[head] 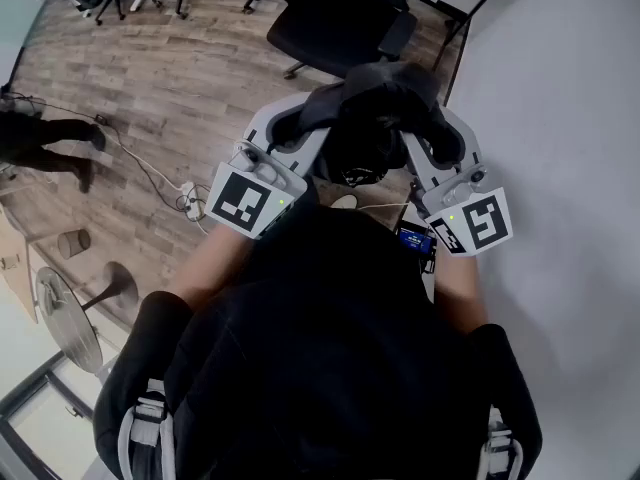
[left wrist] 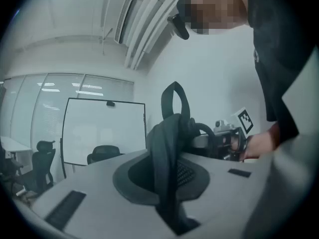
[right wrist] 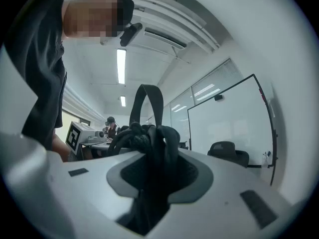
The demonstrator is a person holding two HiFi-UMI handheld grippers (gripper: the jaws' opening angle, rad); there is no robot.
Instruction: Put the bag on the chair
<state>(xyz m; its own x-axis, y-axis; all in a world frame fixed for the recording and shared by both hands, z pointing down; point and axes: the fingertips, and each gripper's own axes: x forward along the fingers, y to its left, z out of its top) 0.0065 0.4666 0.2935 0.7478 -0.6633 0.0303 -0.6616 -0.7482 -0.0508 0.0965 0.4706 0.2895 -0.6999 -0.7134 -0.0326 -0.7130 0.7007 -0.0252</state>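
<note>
A: Where's the black fabric bag (head: 372, 118)?
B: Hanging above the wooden floor (head: 170, 88), near the black office chair (head: 340, 23).
A: Grip?
B: Left hand-held gripper (head: 303, 120) and right hand-held gripper (head: 432, 128) both clamp its straps (left wrist: 167, 148).

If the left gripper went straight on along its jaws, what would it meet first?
The strap of the black bag, clamped in the left gripper. Behind it that gripper's view shows only a white wall, though depth is unclear.
</note>
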